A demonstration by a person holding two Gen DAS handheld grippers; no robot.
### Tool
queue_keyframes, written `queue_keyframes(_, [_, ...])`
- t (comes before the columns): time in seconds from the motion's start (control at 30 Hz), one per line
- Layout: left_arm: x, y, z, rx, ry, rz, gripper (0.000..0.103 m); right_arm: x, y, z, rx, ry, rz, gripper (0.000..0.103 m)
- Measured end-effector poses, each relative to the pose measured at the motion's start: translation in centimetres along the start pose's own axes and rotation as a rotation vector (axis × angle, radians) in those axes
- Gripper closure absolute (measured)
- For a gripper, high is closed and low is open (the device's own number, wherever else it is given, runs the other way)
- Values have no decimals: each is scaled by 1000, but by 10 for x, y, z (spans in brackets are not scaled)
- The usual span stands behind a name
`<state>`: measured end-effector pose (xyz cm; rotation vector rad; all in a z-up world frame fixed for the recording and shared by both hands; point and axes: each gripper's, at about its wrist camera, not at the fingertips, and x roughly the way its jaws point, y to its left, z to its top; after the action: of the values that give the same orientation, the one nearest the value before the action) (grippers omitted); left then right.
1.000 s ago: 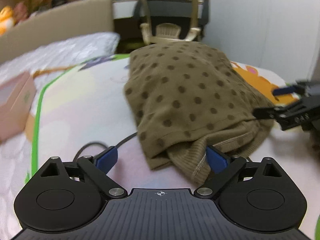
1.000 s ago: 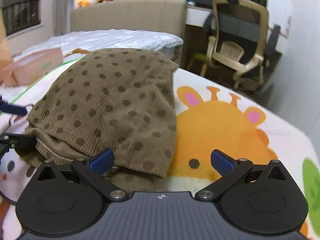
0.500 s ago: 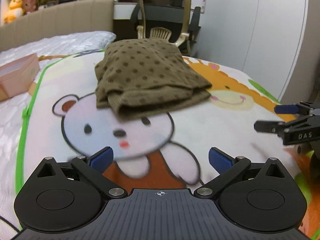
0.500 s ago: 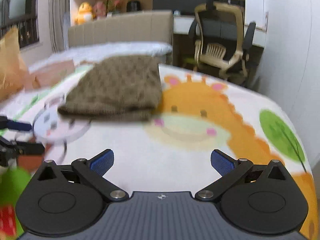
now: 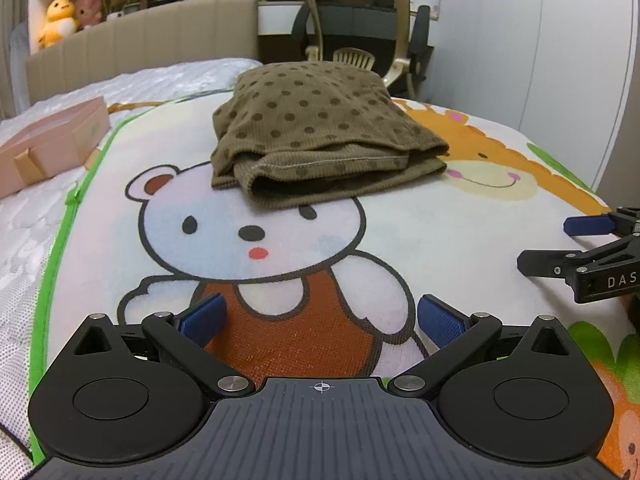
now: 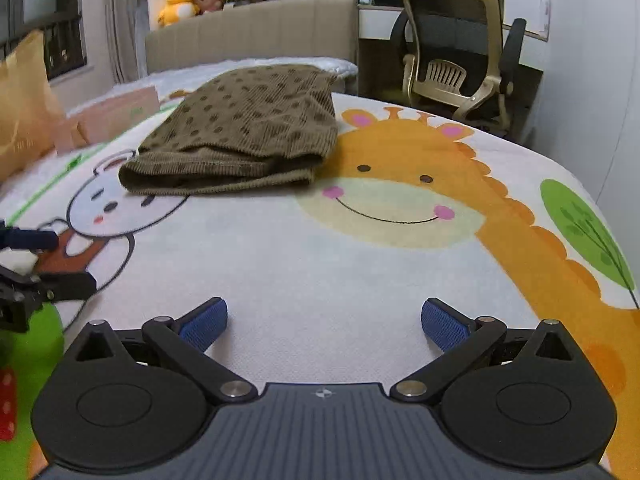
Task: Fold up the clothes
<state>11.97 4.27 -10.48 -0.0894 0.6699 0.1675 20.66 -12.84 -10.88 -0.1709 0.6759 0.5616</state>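
We've got the brown polka-dot garment folded into a chunky bundle in the upper middle of the left wrist view, sitting on the cartoon blanket right above the white bear's head. In the right wrist view the same bundle sits upper left of center, its right edge touching the orange giraffe print.

Our left gripper is at the bottom of its frame with both blue pads spread wide, nothing between them, well apart from the garment. Our right gripper looks the same: pads splayed, holding nothing, over plain white blanket.

A pink box sits at the left edge, beside the blanket's green border. An office chair stands in the upper right of the right wrist view, and a yellow plush sits on the shelf behind the headboard.
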Motion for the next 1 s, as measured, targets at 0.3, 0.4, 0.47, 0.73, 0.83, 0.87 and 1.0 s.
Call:
queue_keyframes(0.3, [1,3,2,-16,1,-16,0,0,2,-1,-3,1,-4,0])
queue_keyframes(0.4, [2,3,2,-14,3,-15,0,1,2,0,-2,1,-5,0])
queue_keyframes(0.47, [2,3,2,-13,4,-15,0,1,2,0,-2,1,-5,0])
queue_keyframes(0.73, [1,3,2,-14,6,-15,0,0,3,-1,0,1,-5,0])
queue_keyframes(0.83, [2,3,2,-14,6,-15,0,0,2,0,-1,1,-5,0])
queue_keyframes(0.87, [2,3,2,-14,6,-15,0,0,2,0,-1,1,-5,0])
queue_keyframes(1.0, [1,2,2,-15,7,-15,0,0,3,0,-1,1,-5,0])
